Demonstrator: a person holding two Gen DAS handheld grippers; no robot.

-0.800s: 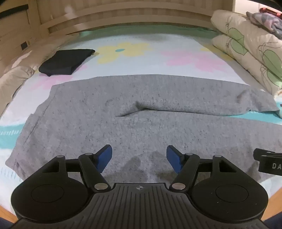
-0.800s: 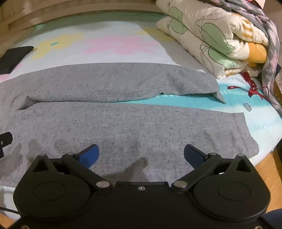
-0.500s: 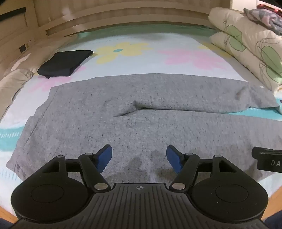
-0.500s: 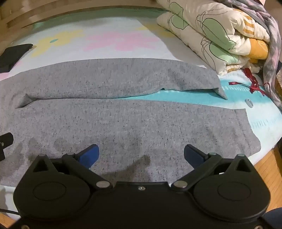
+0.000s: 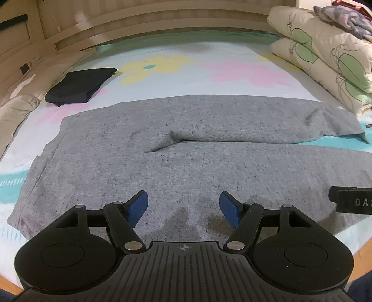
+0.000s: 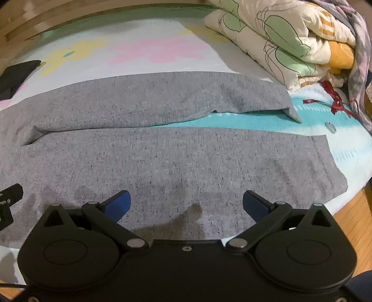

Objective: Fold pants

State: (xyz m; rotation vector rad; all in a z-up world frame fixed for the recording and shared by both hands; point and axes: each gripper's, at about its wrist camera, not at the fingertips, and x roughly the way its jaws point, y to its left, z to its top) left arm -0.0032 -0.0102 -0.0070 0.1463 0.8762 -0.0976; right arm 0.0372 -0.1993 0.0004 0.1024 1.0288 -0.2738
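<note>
Grey pants [image 5: 162,151] lie spread flat across the bed, waistband at the left, both legs running to the right [image 6: 186,151]. The far leg's cuff [image 6: 291,111] is turned up at its corner. My left gripper [image 5: 183,206] hovers open over the near edge of the pants by the seat, nothing between its blue pads. Over the near leg, my right gripper [image 6: 186,204] stands wide open, with nothing between its pads either. Part of the right gripper [image 5: 351,201] shows at the right edge of the left wrist view.
A folded black garment [image 5: 79,86] lies at the far left of the flowered sheet [image 5: 186,67]. Stacked quilts [image 6: 290,41] fill the far right, with a red ribbon [image 6: 334,100] beside them. A wooden headboard [image 5: 151,21] runs behind. Wooden floor [image 6: 355,213] shows past the bed's near right corner.
Both views have shifted slightly nearer and lower over the pants. The pants lie as before and both grippers stay open.
</note>
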